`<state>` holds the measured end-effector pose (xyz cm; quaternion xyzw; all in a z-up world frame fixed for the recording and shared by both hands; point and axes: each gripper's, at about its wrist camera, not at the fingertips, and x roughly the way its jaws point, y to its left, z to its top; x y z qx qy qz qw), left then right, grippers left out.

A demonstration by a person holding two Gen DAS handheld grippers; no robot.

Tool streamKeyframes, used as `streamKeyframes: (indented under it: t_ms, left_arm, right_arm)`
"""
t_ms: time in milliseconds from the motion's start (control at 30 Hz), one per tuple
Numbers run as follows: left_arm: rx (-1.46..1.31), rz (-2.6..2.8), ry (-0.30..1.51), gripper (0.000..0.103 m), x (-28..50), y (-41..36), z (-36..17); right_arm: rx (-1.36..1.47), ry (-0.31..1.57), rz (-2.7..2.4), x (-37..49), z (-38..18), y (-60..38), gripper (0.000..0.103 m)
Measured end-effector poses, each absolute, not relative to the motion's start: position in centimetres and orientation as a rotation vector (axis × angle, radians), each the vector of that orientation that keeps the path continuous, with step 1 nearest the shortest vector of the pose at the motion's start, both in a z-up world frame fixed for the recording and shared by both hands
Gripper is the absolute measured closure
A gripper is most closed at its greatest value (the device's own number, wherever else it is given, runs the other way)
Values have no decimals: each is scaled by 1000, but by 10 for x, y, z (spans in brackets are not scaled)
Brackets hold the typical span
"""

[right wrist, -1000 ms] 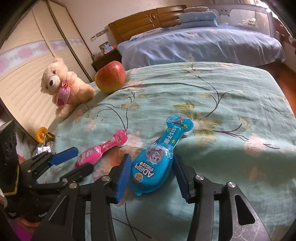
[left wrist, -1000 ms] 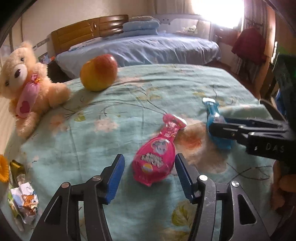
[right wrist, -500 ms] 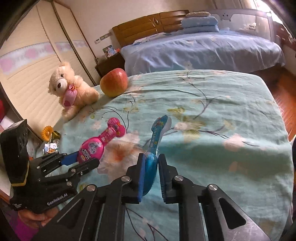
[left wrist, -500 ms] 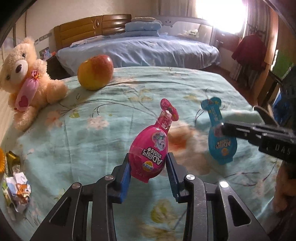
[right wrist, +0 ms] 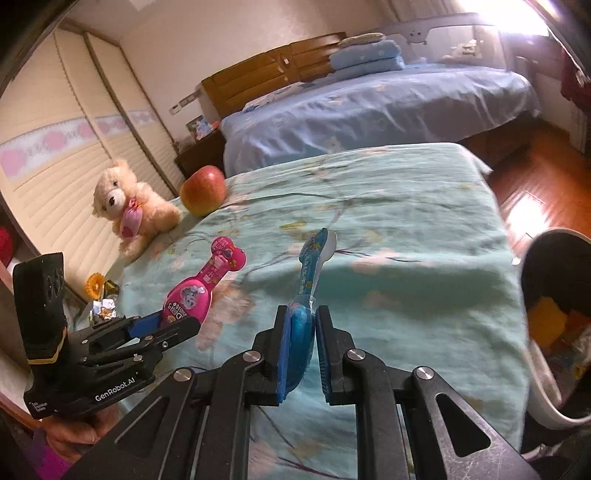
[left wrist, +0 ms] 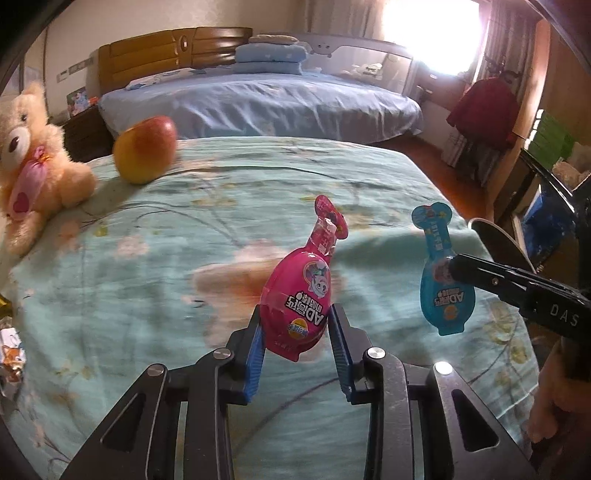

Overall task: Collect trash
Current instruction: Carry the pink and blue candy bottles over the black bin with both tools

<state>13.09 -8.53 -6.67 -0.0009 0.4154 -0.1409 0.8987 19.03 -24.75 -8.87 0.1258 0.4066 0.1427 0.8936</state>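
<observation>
My left gripper [left wrist: 295, 332] clamps its fingers on the pink bottle-shaped plastic package [left wrist: 301, 291], my right gripper [right wrist: 314, 350] on the blue one [right wrist: 301, 325]. Both hang above the green floral bed [right wrist: 406, 221]. Dropping them into the black-lined bin [right wrist: 550, 369] remains.

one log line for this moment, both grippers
left gripper: shut on pink bottle | right gripper: shut on blue bottle | both lifted off bed | bin: right

You are looking past a teal floral bedspread [left wrist: 147, 258] toward a blue-sheeted bed [left wrist: 258, 107], wooden headboard [left wrist: 166, 51] and glaring window [left wrist: 436, 33].
</observation>
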Motion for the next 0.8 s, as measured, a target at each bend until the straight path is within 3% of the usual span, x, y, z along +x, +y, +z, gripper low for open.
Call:
streamKeyframes:
  t_ms: [800]
  left_arm:
    - [91, -429, 843, 74, 123, -182, -52]
  right_arm:
    - [348, 763, 158, 149, -71, -338, 90]
